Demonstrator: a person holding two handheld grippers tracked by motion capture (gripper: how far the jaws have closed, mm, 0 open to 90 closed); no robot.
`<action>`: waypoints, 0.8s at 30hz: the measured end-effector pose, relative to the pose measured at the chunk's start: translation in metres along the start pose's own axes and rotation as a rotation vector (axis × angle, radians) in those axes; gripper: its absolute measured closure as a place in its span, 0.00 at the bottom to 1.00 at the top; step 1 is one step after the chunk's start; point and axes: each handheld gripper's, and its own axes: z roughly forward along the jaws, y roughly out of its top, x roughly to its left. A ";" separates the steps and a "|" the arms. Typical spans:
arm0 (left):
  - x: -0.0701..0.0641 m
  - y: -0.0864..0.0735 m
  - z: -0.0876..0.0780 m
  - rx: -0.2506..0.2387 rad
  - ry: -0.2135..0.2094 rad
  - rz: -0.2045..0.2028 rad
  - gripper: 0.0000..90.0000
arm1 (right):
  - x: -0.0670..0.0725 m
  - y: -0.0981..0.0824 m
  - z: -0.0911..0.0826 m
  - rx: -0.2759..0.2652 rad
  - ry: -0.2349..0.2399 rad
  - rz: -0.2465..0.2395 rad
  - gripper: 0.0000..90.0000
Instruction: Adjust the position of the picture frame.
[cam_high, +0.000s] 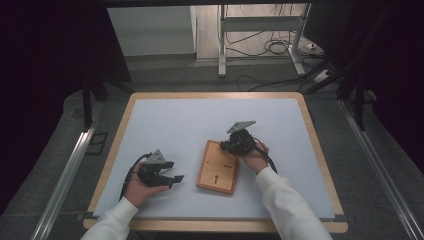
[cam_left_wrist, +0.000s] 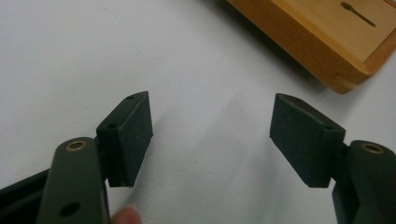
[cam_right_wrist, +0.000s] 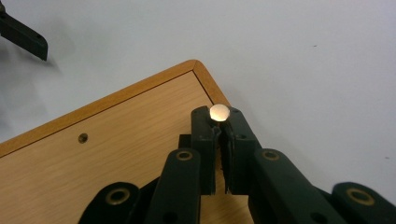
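A flat wooden board (cam_high: 218, 166) with small dark slots lies near the middle of the white mat (cam_high: 200, 120). My right gripper (cam_high: 226, 147) hovers over the board's far right corner (cam_right_wrist: 196, 65). Its jaws are shut on a small round pale piece (cam_right_wrist: 219, 112) held at the tips; what lies below the piece's round top is hidden. My left gripper (cam_high: 175, 179) rests low on the mat to the left of the board, apart from it. In the left gripper view that gripper (cam_left_wrist: 210, 135) stands open with nothing between its pads, and the board's edge (cam_left_wrist: 299, 42) lies beyond.
The mat covers a wooden table with a raised rim (cam_high: 315, 140). Bare mat stretches behind and to both sides of the board. In the right gripper view one jaw of the other gripper (cam_right_wrist: 23, 37) shows at the top left. A metal stand's legs (cam_high: 222, 45) and cables are on the floor beyond the table.
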 end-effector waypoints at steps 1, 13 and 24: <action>0.000 0.000 0.000 -0.001 0.000 0.000 0.33 | 0.001 0.000 0.002 0.004 0.003 -0.002 0.94; 0.001 -0.001 0.000 0.001 -0.002 0.001 0.33 | 0.011 -0.001 0.015 0.018 0.020 -0.023 0.94; 0.001 -0.001 0.000 0.005 -0.001 0.000 0.33 | 0.016 0.000 0.018 0.017 0.035 -0.042 0.94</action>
